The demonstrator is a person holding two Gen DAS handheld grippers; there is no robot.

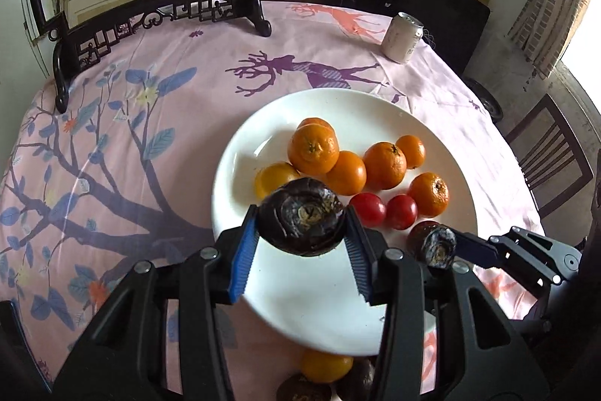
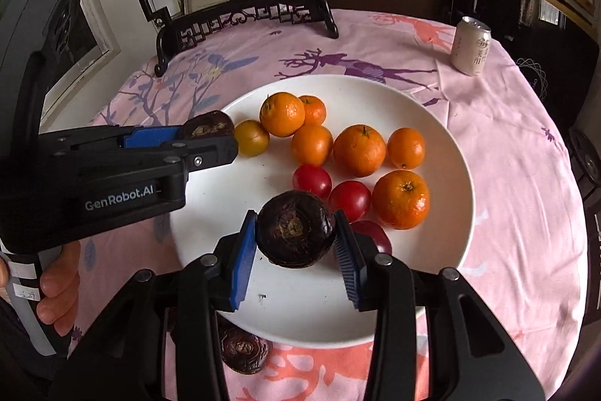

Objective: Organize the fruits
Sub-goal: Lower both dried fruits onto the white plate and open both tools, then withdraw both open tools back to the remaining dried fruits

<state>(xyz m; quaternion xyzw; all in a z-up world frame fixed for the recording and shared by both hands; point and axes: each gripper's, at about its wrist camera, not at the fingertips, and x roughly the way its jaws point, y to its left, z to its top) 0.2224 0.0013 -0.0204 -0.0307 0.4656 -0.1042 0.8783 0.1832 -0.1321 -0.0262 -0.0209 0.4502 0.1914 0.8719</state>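
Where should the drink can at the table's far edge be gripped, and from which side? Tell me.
Grip the can around mid-body, pads on opposite curved sides, coming in level from the plate side. It stands upright, apart from everything else, so its wall is free all round. Probably use the right claw, which looks nearer, once it has set down its dark fruit.

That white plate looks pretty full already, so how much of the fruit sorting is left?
Done: the white plate already holds oranges, a yellow fruit and red fruits. In hand: the left claw and right claw each grip a dark water chestnut above the plate. Left: a dark chestnut and an orange fruit lie on the tablecloth beside the plate's near rim.
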